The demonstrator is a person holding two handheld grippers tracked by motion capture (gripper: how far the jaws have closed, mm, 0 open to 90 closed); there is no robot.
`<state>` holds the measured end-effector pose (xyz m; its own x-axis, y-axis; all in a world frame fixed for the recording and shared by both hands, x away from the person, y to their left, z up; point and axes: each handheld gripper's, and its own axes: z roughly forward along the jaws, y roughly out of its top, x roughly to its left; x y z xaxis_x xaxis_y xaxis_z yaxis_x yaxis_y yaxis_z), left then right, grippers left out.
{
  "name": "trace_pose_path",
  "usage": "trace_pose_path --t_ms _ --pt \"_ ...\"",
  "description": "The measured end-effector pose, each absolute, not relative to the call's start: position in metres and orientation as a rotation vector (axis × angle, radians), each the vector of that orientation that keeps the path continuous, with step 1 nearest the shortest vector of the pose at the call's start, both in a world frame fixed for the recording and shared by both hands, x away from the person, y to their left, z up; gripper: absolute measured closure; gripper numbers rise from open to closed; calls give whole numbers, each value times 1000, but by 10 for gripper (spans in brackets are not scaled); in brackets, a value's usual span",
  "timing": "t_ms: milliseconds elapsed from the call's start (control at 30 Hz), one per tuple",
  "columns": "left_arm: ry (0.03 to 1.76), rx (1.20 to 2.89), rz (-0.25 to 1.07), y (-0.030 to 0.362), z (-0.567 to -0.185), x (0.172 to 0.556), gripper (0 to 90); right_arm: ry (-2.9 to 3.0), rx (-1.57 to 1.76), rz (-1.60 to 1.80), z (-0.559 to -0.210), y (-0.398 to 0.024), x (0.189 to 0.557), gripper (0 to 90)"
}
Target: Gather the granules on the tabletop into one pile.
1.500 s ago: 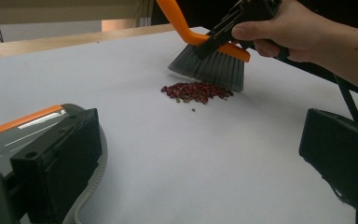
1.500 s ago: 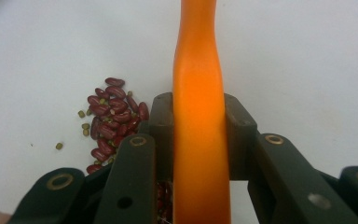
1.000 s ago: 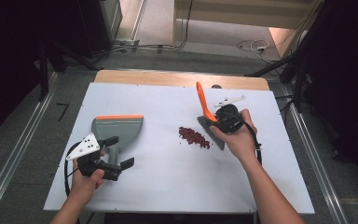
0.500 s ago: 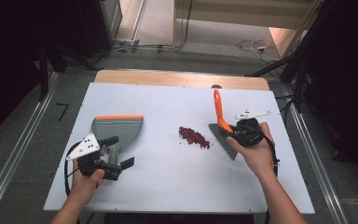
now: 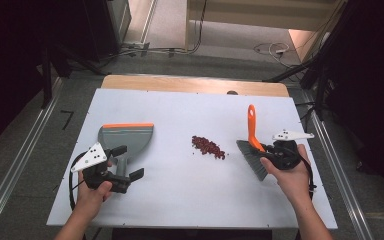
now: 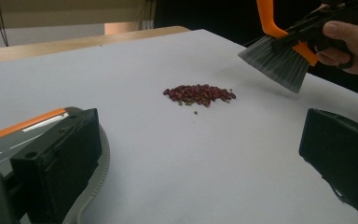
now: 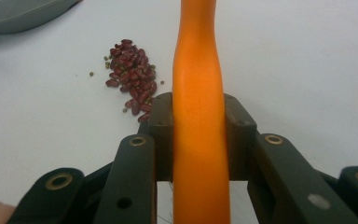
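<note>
Two handheld grippers work over a white table point(image 5: 180, 200). From largest to smallest: a grey dustpan point(image 5: 127, 137) with an orange lip lies flat at the table's left, its handle between the wide-apart jaws of the left gripper point(image 5: 125, 162), which do not press it. At the right, the right gripper point(image 5: 267, 150) is clamped on the orange handle of a grey-bristled brush point(image 5: 252, 157), held just beside a small heap of red beans point(image 5: 208, 147) that lies mid-table between pan and brush.
</note>
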<state>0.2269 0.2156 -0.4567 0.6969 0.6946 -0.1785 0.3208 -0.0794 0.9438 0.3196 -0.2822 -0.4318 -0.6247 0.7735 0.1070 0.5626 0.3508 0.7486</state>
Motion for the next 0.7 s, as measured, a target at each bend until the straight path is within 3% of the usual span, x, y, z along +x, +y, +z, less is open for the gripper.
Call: trace_pose_path --t_ms 700 --pt "834 1668 385 220 -457 227 0 2307 1251 1202 -437 -327 301 687"
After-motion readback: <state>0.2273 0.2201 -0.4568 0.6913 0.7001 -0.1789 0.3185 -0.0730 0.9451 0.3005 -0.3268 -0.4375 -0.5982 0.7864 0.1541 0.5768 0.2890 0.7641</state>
